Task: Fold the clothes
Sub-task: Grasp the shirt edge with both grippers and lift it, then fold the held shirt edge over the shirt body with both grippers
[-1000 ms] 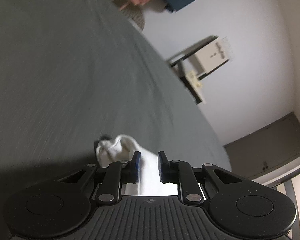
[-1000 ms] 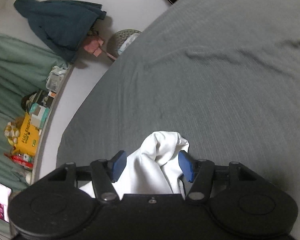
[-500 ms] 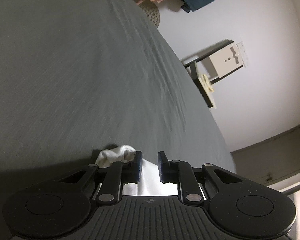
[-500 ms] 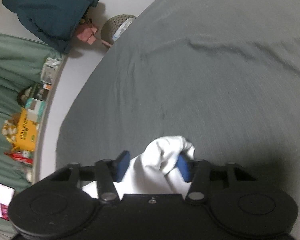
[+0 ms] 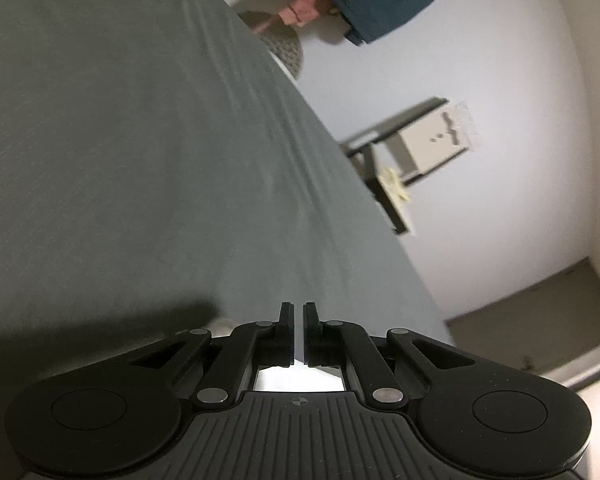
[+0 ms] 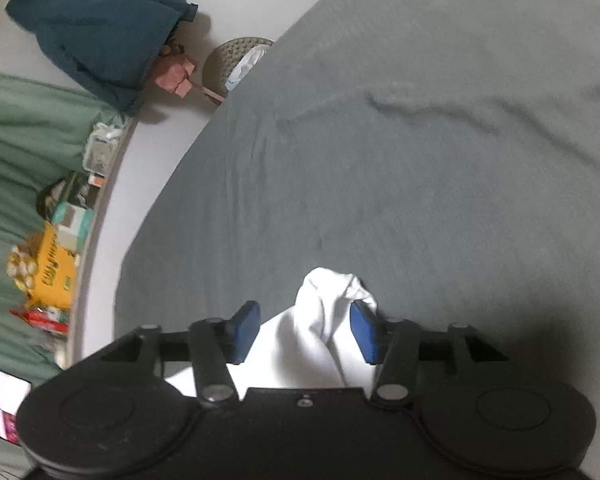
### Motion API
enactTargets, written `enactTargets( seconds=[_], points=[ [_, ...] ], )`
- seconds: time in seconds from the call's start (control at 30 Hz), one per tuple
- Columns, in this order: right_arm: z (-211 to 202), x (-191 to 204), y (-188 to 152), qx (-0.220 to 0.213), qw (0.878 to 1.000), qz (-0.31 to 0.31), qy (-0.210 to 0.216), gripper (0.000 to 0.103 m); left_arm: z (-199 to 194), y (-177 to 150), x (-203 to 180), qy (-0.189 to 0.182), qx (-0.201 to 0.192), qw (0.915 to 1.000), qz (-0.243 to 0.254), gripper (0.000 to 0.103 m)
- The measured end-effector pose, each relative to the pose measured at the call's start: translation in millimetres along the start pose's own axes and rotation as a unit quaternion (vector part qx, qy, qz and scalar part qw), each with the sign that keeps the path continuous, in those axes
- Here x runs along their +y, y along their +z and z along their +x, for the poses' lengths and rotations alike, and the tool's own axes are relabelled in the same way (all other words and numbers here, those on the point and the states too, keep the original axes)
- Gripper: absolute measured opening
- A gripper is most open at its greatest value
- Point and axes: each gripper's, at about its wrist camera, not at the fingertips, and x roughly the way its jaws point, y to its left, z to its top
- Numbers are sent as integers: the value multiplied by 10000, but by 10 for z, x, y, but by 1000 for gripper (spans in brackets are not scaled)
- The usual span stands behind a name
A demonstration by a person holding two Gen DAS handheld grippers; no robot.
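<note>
A white garment [image 6: 320,332] lies bunched on the grey bed sheet [image 6: 400,168]. In the right wrist view it sits between the blue pads of my right gripper [image 6: 305,330], whose jaws stand wide apart around it. In the left wrist view my left gripper [image 5: 298,318] has its jaws almost together with a thin gap. Only a strip of white cloth [image 5: 300,380] shows low behind the fingers. I cannot tell whether cloth is pinched between them.
The bed sheet [image 5: 120,160] fills the left wrist view. A dark teal jacket [image 6: 100,40] hangs on the wall, with a round basket [image 6: 236,60] below it. A shelf with boxes [image 6: 56,268] and a green curtain are at left. A black side table [image 5: 404,160] stands by the wall.
My left gripper's jaws have closed from a small gap to a thin slit, and the white cloth has dropped out of sight behind them. The right gripper stays open around the cloth.
</note>
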Motion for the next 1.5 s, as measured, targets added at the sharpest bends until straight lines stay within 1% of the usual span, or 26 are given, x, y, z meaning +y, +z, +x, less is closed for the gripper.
enactTargets(
  seconds=[0.03,0.07,0.1,0.13,0.2,0.3,0.33,0.4,0.5,0.57,0.6,0.63,0.7,0.73,0.77,0.8,0.83,0.9,0.93,1.0,1.07,1.2,1.33,1.37,1.43,1.5],
  points=[
    [-29,34,-1,-59,9997,-183,-139,53,-20,24,-14,-58,48,10000,24,31],
    [-51,68,-5,-121,9988,-362,-300,57,-62,37,-37,-9,93,9999,106,52],
    [-59,97,-6,-142,9975,-534,-444,58,-66,46,-68,136,165,9994,257,103],
    [-55,114,-5,-134,9963,-654,-535,59,-59,54,-100,298,244,9984,424,103],
    [-18,109,9,-73,9960,-715,-536,59,8,87,-116,471,476,9957,633,103],
    [63,110,45,-44,9969,-678,-405,59,172,96,-97,712,752,9925,651,103],
    [86,109,57,-45,9973,-657,-332,58,221,96,-87,686,822,9923,625,103],
    [132,102,76,-4,9980,-602,-171,55,300,86,-93,709,831,9920,631,103],
    [186,101,86,67,9977,-677,-26,50,462,113,-173,908,802,9903,676,103],
    [172,96,85,60,9974,-721,7,47,476,84,-233,1016,885,9871,861,97],
    [165,93,88,57,9972,-739,0,44,417,48,-264,1073,957,9841,1039,76],
    [156,82,89,53,9971,-755,-2,40,437,25,-308,1259,996,9791,1247,59],
    [141,54,89,48,9970,-778,19,32,518,32,-371,1491,1022,9709,1572,48],
    [144,48,84,55,9969,-780,48,28,540,61,-372,1522,1041,9702,1572,39],
    [150,50,70,62,9967,-808,80,20,560,94,-369,1545,1057,9701,1547,31],
    [155,55,53,69,9963,-852,116,19,530,107,-325,1487,1097,9714,1489,19],
    [161,76,37,34,9956,-935,91,18,486,113,-271,1405,1144,9731,1422,18],
    [161,150,21,-70,9936,-1132,-15,17,493,101,-279,1350,1038,9737,1514,17],
    [149,191,28,-118,9926,-1204,-43,16,488,83,-284,1343,953,9740,1558,13],
    [126,283,66,-204,9912,-1308,-70,15,448,52,-300,1365,706,9749,1611,12],
    [114,408,137,-266,9891,-1450,-76,15,492,106,-384,1398,532,9726,1777,12],
    [115,641,380,-718,9862,-1482,-150,15,605,408,-561,1441,299,9690,1986,10],
    [196,897,638,-1200,9803,-1531,-346,15,637,827,-699,1304,-324,9742,1814,10],
    [223,940,678,-1269,9791,-1544,-370,15,662,897,-752,1273,-444,9727,1889,10],
    [270,974,679,-1240,9777,-1651,-380,15,706,1021,-863,1216,-668,9677,2107,10],
    [242,948,604,-1232,9759,-1781,-273,15,782,1096,-918,1263,-628,9637,2265,11]
  ],
)
